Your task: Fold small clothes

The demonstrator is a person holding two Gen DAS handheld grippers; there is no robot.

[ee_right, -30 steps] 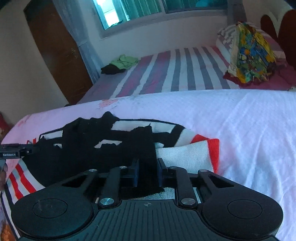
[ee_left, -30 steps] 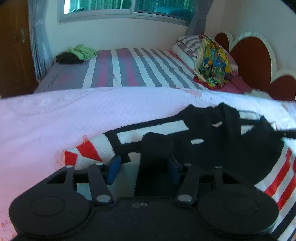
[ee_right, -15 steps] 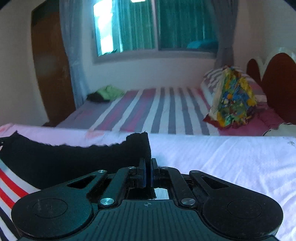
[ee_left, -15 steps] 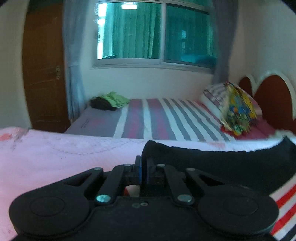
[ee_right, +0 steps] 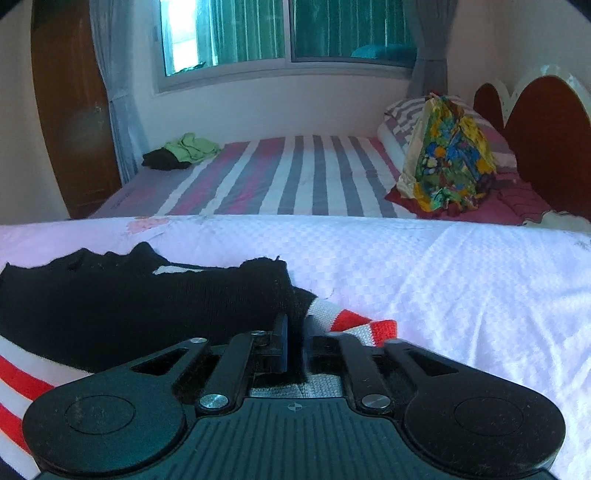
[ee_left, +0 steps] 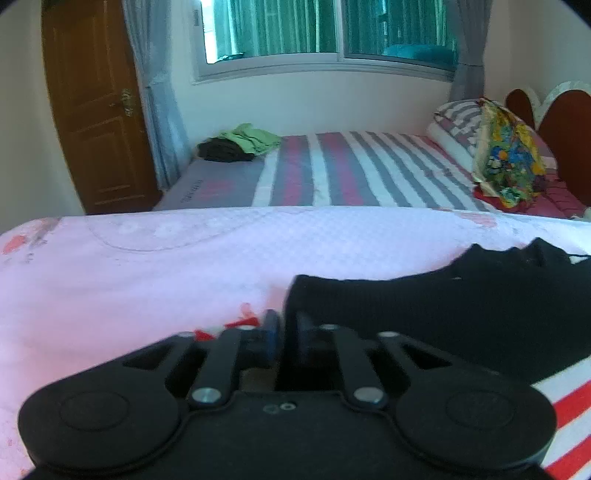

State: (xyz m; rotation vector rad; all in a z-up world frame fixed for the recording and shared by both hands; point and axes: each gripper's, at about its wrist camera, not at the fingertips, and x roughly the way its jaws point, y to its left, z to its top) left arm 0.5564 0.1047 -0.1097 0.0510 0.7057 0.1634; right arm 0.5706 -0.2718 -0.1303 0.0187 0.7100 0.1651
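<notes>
Over at the far left stands a brown wooden door (ee_left: pixel 99 122), with a grey curtain (ee_left: pixel 155 92) beside it and a window (ee_left: pixel 325 33) further right. Below the window lies a striped bed (ee_left: pixel 332 170), carrying a small heap of green and dark clothes (ee_left: pixel 240 146) at its left end and a bright patterned pillow (ee_left: pixel 508 166) at its right end, near the dark red headboard (ee_left: pixel 561 129). Nearer, a pink-white bedspread (ee_left: pixel 147 266) fills the foreground. On it lies the sweater (ee_left: pixel 461 317), black with red and white stripes, its black part doubled over on top. The left gripper (ee_left: pixel 283 334) is clamped on the left corner of that black fold, low on the bedspread. The right gripper (ee_right: pixel 295 339) is pinched shut on the right corner of the same black layer, with the red and white striped cuff (ee_right: pixel 354 325) lying just to its right.
</notes>
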